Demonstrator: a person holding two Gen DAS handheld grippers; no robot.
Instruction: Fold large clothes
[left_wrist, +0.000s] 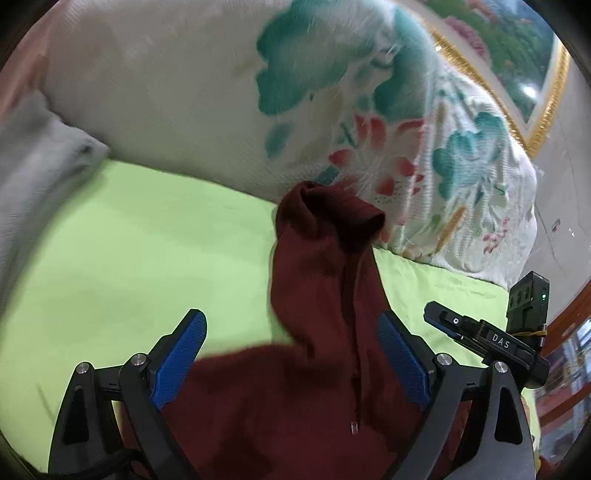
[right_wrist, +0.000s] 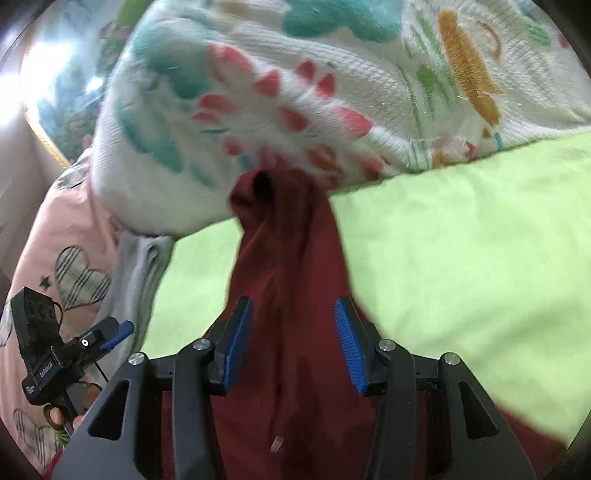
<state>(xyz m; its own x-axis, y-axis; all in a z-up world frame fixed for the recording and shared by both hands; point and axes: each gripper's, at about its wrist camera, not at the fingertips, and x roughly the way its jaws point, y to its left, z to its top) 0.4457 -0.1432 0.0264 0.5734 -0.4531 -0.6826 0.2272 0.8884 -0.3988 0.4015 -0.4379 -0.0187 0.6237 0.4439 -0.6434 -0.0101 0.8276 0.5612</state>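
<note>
Lying rumpled – soft maroon hoodie (left_wrist: 317, 369) on smooth lime-green sheet (left_wrist: 129, 266).

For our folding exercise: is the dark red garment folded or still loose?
Loose: the dark red garment lies bunched on the green sheet, one end rumpled.

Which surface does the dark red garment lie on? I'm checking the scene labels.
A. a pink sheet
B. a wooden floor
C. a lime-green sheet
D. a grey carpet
C: the dark red garment stretches across the lime-green sheet, its far end against the floral blanket.
</note>
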